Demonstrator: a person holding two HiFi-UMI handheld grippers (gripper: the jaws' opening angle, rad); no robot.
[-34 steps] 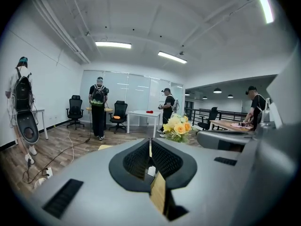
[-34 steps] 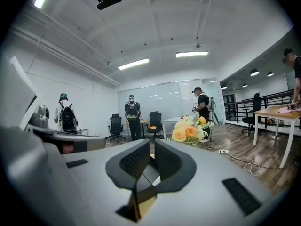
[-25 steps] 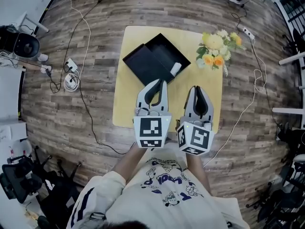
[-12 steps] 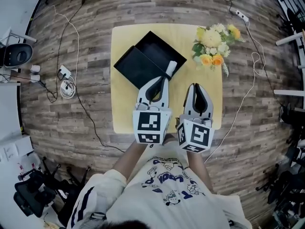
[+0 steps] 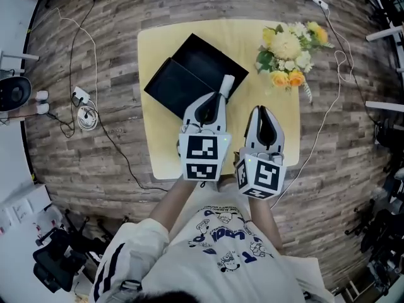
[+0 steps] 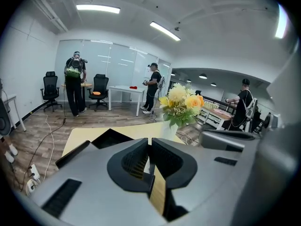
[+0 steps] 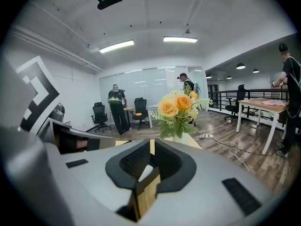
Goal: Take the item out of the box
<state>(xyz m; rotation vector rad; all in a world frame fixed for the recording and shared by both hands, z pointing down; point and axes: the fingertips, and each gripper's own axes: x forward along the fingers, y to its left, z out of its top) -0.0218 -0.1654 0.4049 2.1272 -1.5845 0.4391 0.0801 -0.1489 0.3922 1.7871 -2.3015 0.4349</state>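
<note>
An open black box (image 5: 201,60) lies at the back left of the yellow table (image 5: 159,151), its second black half (image 5: 172,87) beside it. A white cylindrical item (image 5: 226,84) rests at the box's near right edge. My left gripper (image 5: 218,96) is shut and holds nothing, its tip just short of the white item. My right gripper (image 5: 262,110) is also shut and holds nothing, over bare table to the right. In the left gripper view the shut jaws of my left gripper (image 6: 149,144) point past the box (image 6: 111,138). In the right gripper view my right gripper (image 7: 151,146) points at the flowers.
A bunch of yellow and white flowers (image 5: 288,50) stands at the table's back right corner, also seen as flowers (image 6: 181,105) and flowers (image 7: 177,108). Cables and a power strip (image 5: 81,97) lie on the wooden floor at left. People (image 6: 74,84) and office chairs stand far behind.
Both grippers have moved forward over the table; the left tip has come closer to the white item. The head view has shifted, with the table lower in frame. Jaws unchanged.
</note>
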